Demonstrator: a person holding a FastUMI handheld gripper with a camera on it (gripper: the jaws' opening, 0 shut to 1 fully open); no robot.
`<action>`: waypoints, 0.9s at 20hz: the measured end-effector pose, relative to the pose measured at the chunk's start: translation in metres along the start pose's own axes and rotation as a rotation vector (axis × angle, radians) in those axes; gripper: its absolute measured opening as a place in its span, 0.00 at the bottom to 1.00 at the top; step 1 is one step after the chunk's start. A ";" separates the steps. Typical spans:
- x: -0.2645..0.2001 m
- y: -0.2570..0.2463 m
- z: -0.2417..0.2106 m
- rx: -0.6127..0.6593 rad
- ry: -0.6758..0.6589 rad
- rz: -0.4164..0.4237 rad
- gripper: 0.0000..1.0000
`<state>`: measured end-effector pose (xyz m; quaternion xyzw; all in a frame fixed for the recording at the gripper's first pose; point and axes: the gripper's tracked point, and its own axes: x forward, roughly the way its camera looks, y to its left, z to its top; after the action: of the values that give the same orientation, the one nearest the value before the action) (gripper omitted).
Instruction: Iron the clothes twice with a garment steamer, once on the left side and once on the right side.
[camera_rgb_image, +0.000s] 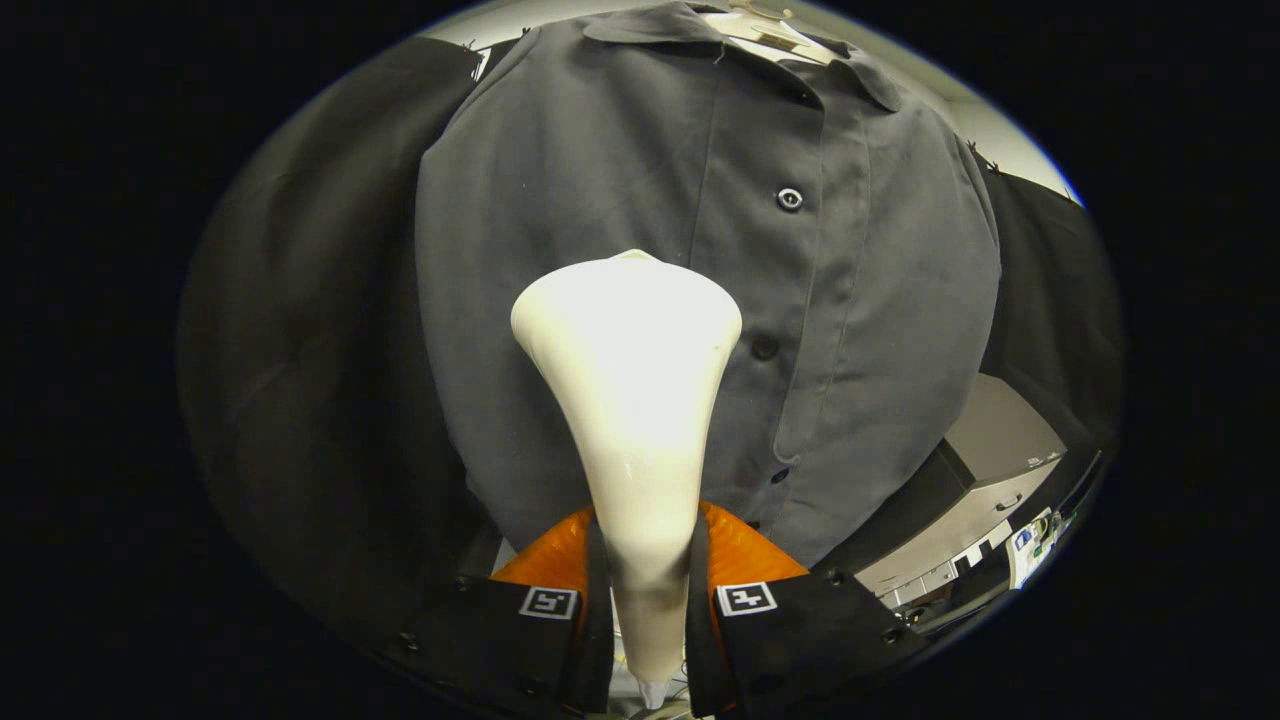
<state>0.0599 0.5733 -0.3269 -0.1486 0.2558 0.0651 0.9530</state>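
A dark grey button-up shirt (880, 300) hangs on a hanger in front of me, its collar at the top and its button placket running down just right of centre. My gripper (648, 570) is shut on the neck of a white garment steamer (630, 400). The steamer's wide flared head points at the shirt, over the panel just left of the placket, about mid-chest height. Whether the head touches the fabric I cannot tell.
Black cloth (300, 380) hangs behind the shirt on both sides. Beyond the shirt's lower right hem stands a pale cabinet (985, 480) with drawers, with small items on a shelf beside it.
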 end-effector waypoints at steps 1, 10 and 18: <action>0.002 0.002 -0.006 -0.006 0.011 0.000 0.37; 0.016 0.010 -0.059 -0.019 0.062 -0.011 0.37; 0.025 0.018 -0.125 -0.004 0.156 -0.002 0.37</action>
<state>0.0194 0.5516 -0.4471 -0.1551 0.3288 0.0528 0.9301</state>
